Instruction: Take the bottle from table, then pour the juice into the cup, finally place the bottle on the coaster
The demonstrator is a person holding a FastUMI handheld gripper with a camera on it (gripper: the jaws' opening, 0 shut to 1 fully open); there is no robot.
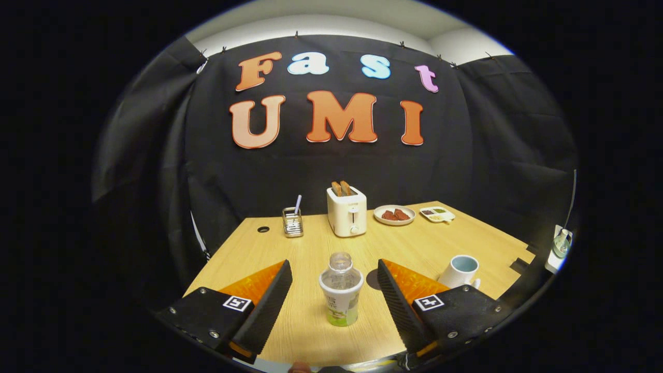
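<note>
Toaster (pixel 346 211) between utensil rack (pixel 292 223) and plate (pixel 394 215).

Coaster (pixel 374 280): dark round patch on the table, largely hidden behind the right finger of the gripper (pixel 334 290), whose fingers stand wide apart either side of the bottle. Cup (pixel 461 271): lower part covered by the gripper body. Small dish (pixel 437 214): contents too small to identify. Clear bottle (pixel 561 243) at the far right: blurred, distorted.
</note>
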